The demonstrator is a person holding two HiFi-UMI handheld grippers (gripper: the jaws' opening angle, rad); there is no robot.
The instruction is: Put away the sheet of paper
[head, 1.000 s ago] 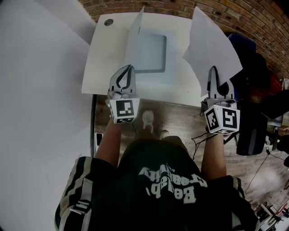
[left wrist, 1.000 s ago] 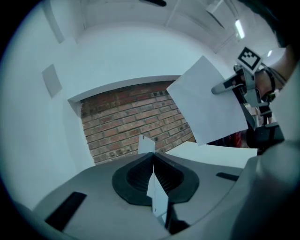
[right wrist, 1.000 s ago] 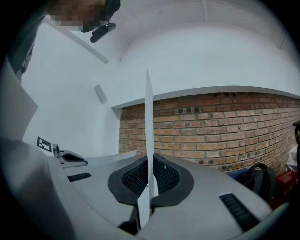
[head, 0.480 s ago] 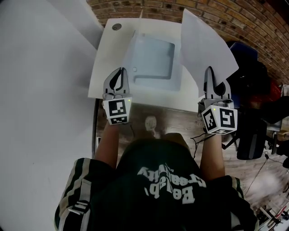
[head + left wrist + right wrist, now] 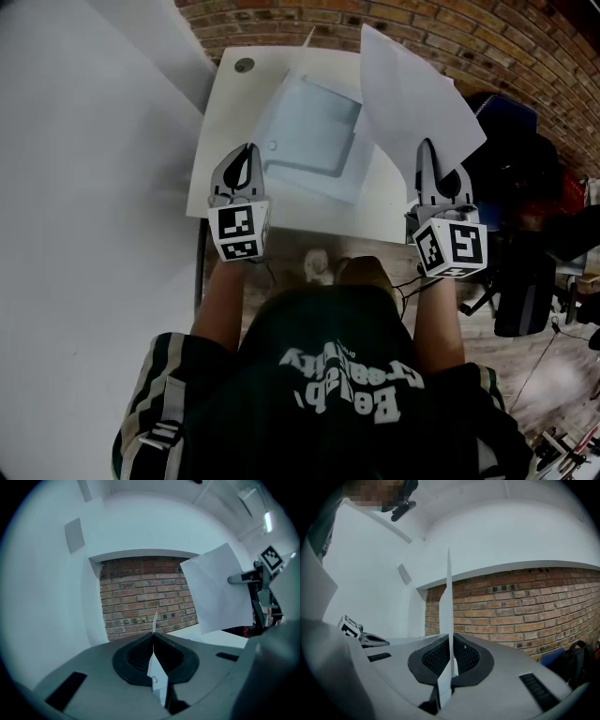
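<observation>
Pinching its near edge, your right tool [image 5: 428, 150] is clamped on the sheet of paper [image 5: 412, 94], upright over the right of the counter [image 5: 230, 112]; light and floppy, likely. Your left tool [image 5: 247, 152] clamps the plastic sleeve [image 5: 314, 127].

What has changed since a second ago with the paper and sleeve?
The left gripper and right gripper both slid left across the white table. The white sheet of paper came closer to the clear plastic sleeve, which swung askew. Unchanged: left shut on the sleeve, right on the paper; paper outside the sleeve.
</observation>
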